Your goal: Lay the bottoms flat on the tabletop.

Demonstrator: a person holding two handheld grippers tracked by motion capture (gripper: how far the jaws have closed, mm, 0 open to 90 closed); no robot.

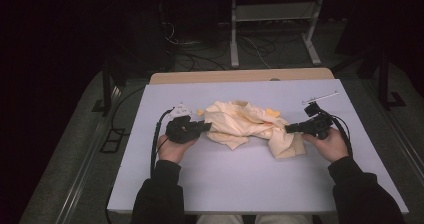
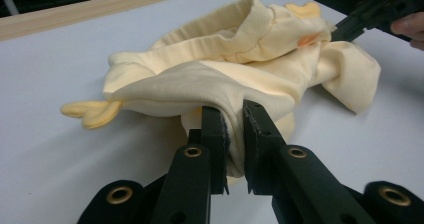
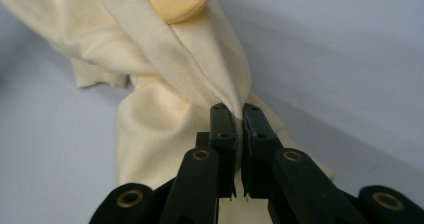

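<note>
A pale yellow garment (image 1: 247, 125) is lying crumpled at the middle of the white table (image 1: 225, 179), with a ribbed cuff or hem turned up on its far side and small deeper-yellow flaps showing at its left and far-right edges. The left gripper (image 1: 206, 126) is clamping a thick fold at the garment's left end, cloth bulging between its jaws in the left gripper view (image 2: 234, 134). The right gripper (image 1: 289, 129) is pinching a thin gathered fold at the garment's right end, jaws nearly meeting on the fabric (image 3: 239, 129), with each hand resting near the table's near half
</note>
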